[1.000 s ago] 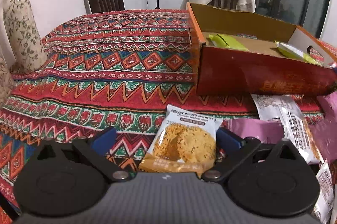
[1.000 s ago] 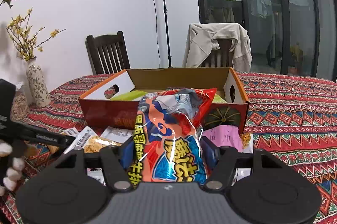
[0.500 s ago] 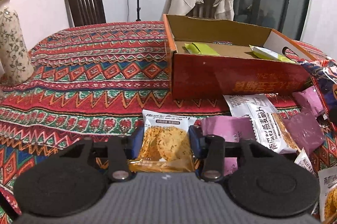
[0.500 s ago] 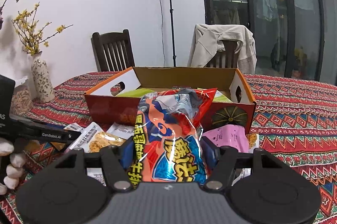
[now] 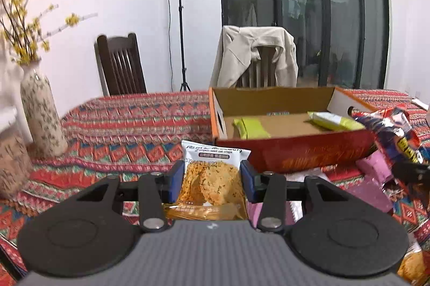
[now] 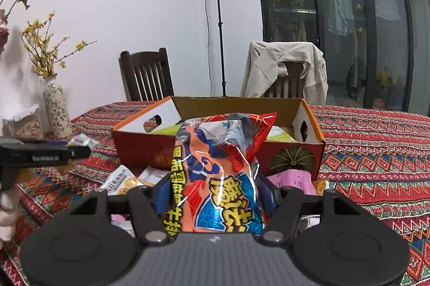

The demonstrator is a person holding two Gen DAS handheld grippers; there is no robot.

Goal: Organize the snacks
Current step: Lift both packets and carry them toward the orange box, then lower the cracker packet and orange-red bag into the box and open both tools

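Note:
My left gripper [image 5: 212, 179] is shut on an oat crisp packet [image 5: 212, 178] and holds it above the table, in front of the open red cardboard box [image 5: 309, 151]. The box holds two green snack packs [image 5: 251, 128]. My right gripper [image 6: 217, 194] is shut on a large red and blue chip bag [image 6: 220, 173], held upright in front of the same box [image 6: 142, 148]. The chip bag also shows at the right of the left wrist view [image 5: 389, 130]. The left gripper shows at the left edge of the right wrist view [image 6: 43, 154].
Purple packets [image 5: 373, 191] and white oat packets [image 6: 121, 178] lie on the patterned tablecloth [image 5: 134, 124] near the box. A floral vase [image 5: 40, 111] stands at the left. Two chairs [image 5: 121, 65] and a light stand [image 6: 217, 25] are behind the table.
My left gripper closed on the oat crisp packet and lifted it off the table toward the box. My right gripper kept its hold on the chip bag and rose slightly.

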